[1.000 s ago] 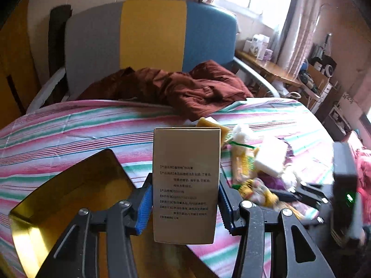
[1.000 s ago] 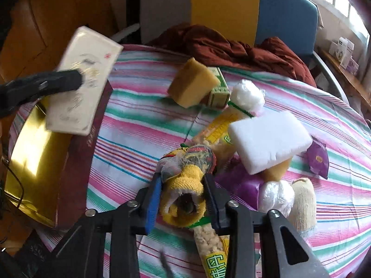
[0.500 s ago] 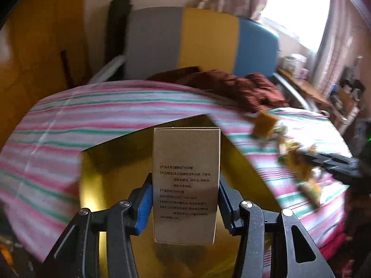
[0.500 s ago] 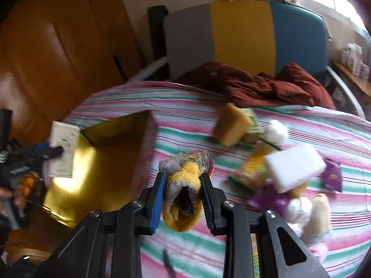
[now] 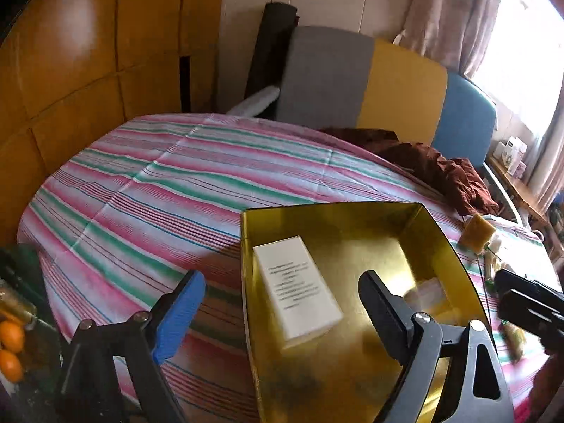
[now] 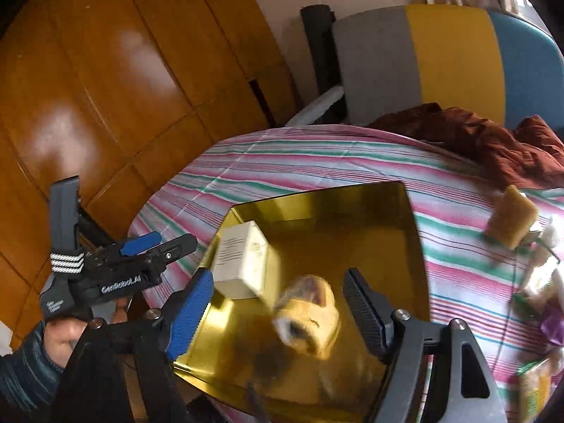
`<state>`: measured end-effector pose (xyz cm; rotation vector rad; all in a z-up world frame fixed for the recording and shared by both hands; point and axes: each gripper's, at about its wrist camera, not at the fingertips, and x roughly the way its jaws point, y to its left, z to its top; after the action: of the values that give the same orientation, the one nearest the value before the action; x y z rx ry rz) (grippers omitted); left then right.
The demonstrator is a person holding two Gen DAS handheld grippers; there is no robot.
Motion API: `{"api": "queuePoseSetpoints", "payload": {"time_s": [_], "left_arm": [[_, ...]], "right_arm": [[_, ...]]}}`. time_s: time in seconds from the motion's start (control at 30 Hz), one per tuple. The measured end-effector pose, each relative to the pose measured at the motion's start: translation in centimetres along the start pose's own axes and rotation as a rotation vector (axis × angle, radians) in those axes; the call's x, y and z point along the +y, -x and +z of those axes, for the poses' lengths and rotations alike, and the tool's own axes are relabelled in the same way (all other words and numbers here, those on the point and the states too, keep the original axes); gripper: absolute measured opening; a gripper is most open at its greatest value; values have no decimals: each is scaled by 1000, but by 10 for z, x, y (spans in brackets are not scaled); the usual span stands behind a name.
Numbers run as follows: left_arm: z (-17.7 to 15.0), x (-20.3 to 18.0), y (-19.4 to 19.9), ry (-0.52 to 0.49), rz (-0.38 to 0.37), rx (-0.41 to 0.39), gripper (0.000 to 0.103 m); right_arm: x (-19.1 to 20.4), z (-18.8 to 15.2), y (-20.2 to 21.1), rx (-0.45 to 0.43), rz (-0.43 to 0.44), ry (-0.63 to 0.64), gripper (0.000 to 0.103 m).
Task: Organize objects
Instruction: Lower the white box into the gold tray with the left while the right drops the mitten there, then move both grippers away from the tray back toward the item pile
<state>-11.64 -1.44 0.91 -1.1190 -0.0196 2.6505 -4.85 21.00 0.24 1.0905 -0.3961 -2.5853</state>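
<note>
1. Two grippers are over the gold tray (image 5: 437, 243), and both are wide open.
2. The left gripper (image 5: 282, 313) holds nothing. Its blue finger (image 5: 178, 317) is over the striped cloth (image 5: 169, 190), and its black finger (image 5: 382, 312) is over the tray.
3. The box (image 5: 298, 290) lies flat in the tray, close to the tray's left wall. Small print is on its top face.
4. The right gripper (image 6: 278, 312) also holds nothing. Its fingers stand far apart on each side of the yellow glove (image 6: 308, 319).
5. The glove is a blur between those fingers, touching neither one. It is over the tray floor, and I cannot tell if it is resting there.
6. In the right view, the box (image 6: 243, 259) is just beside the glove, up and to its left.
7. A sponge (image 6: 511, 216) sits on the cloth to the right of the tray, with more small things past it.
8. A brown cloth (image 5: 437, 172) lies heaped at the far side, by a chair (image 5: 387, 84) that is grey, yellow and blue.
</note>
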Motion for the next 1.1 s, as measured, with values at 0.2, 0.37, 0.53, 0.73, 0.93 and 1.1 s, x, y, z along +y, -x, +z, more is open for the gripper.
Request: {"api": "queuePoseSetpoints", "payload": {"time_s": [0.2,0.37,0.53,0.73,0.93,1.1], "left_arm": [[-19,-3,24,-18,22,-50,95],[-38,-12,39,-17,20,-64,96],[-41,-12,56,-5,7,-81,97],[-26,18,88,-12,95,-158,101],[-33,32,88,49,85,-150,103],[-43,-3,71,-20,-17,-103,103]], "right_arm": [[9,-19,-5,21,-111,49,79],[17,-36,-1,-6,-221,122,83],[25,-47,3,-11,-268,163,84],[19,-55,8,-18,-281,136,84],[2,-59,23,-36,-339,76,84],[-23,-68,39,-36,-405,16,84]]}}
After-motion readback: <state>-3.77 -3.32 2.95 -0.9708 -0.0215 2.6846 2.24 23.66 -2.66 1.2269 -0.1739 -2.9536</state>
